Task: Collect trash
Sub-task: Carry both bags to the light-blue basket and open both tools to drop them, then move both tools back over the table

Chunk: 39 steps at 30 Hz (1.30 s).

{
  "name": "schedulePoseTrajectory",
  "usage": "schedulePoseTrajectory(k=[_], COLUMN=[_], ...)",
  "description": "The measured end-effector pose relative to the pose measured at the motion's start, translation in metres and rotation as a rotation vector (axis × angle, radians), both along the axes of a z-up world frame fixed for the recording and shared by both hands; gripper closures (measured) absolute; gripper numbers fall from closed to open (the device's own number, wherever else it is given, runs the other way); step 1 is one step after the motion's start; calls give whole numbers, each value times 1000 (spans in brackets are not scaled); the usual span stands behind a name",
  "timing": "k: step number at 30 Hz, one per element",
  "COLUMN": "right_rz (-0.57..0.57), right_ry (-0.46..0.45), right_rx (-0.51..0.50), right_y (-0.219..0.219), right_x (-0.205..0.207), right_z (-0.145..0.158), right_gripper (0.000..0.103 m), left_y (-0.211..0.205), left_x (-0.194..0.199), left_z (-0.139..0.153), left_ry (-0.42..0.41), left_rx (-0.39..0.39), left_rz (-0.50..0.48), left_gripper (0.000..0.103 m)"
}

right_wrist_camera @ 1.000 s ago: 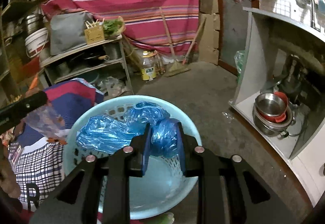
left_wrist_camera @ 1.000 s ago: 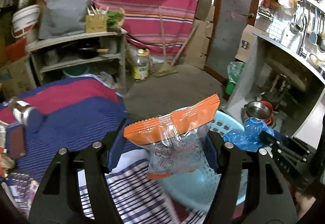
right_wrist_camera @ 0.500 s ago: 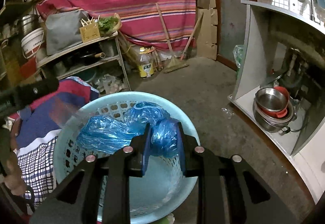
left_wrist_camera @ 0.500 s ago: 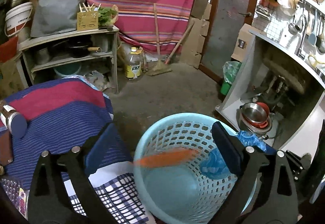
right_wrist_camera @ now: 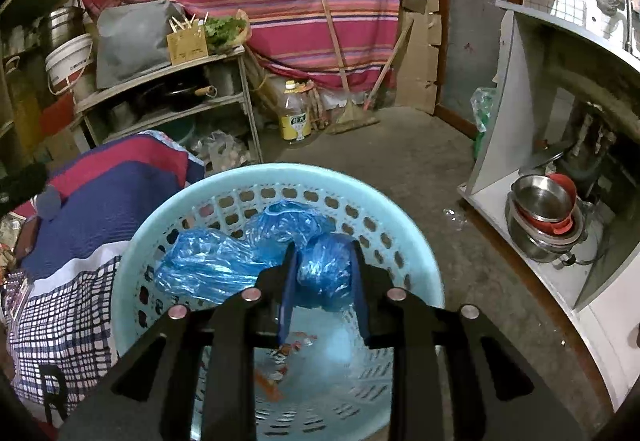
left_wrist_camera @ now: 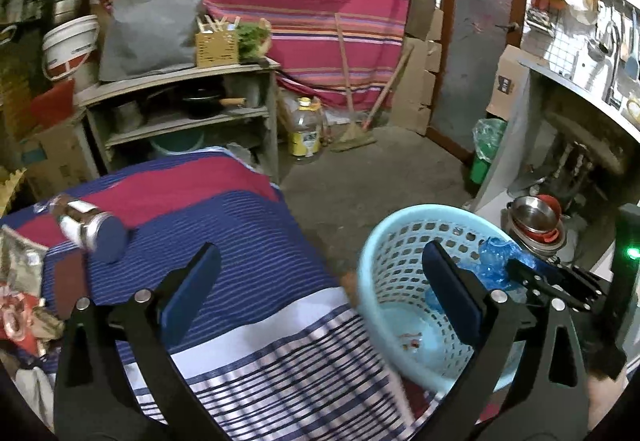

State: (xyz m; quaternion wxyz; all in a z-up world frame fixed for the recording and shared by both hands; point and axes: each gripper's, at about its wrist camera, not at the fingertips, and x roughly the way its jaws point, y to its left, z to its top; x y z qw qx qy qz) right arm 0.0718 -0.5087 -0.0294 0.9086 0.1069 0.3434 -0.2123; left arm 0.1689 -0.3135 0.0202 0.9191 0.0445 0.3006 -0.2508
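Observation:
My left gripper [left_wrist_camera: 320, 281] is open and empty, above the edge of the striped cloth [left_wrist_camera: 224, 241] beside the light-blue perforated basket [left_wrist_camera: 404, 225]. An orange-and-clear snack wrapper [right_wrist_camera: 276, 369] lies at the bottom of the basket [right_wrist_camera: 280, 177]. My right gripper [right_wrist_camera: 322, 273] is shut on a crumpled blue plastic bag [right_wrist_camera: 224, 261] and holds it over the basket's opening. The right gripper [left_wrist_camera: 520, 273] with the blue bag [left_wrist_camera: 494, 257] also shows at the basket's right side in the left wrist view.
A jar with a blue lid [left_wrist_camera: 90, 229] and wrappers [left_wrist_camera: 20, 321] lie on the cloth at left. A shelf unit [left_wrist_camera: 180, 109] stands behind, an oil bottle [left_wrist_camera: 304, 133] and broom [left_wrist_camera: 352, 129] on the floor. Metal bowls [right_wrist_camera: 544, 209] sit at right.
My left gripper opened and let go of the orange snack wrapper, which fell into the basket. The left gripper then swung left toward the cloth. The right gripper kept its hold on the blue bag.

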Motion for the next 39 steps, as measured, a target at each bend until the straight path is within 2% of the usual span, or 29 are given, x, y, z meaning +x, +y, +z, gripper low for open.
schedulePoseTrajectory(k=[1,3,4,8,11,20,23,26,28,35,39], right_rz=[-1,-12,-18,-34,-53,19,52,85,113,218,274], right_ry=[6,10,9,29,6,-24,-26,-16,-13,-8,-2], right_rx=[1,-9,-17,-20,-12,-45,-34,-42,-54,-84,-84], right_y=[2,6,7,11,17,83,111,136,155,213,243], right_x=[2,4,2,3,-3,4,10,16,20,30,36], right_z=[-1,-3,-4,-7,-2,8,6,2,0,-5,-9], right_gripper=[68,42,36,28,23,22,22,14,14,14,14], left_y=[6,25,31,68,95,212,249,282,300,342,353], left_x=[-2,-9,-11,-15,-18,-19,-19,-16,-16,-19,-13], left_z=[2,8,9,13,14,3,-2,-12,-21,-47,-60], left_ry=[-12,-48,-58,-69,-72,-35,-18,19,34,79,107], left_rx=[3,9,10,27,34,37,65,102,120,125,118], left_rz=[9,34,42,101,138,322,384,437,450,482,503], left_gripper=[6,6,6,6,6,6,6,6,6,6,6])
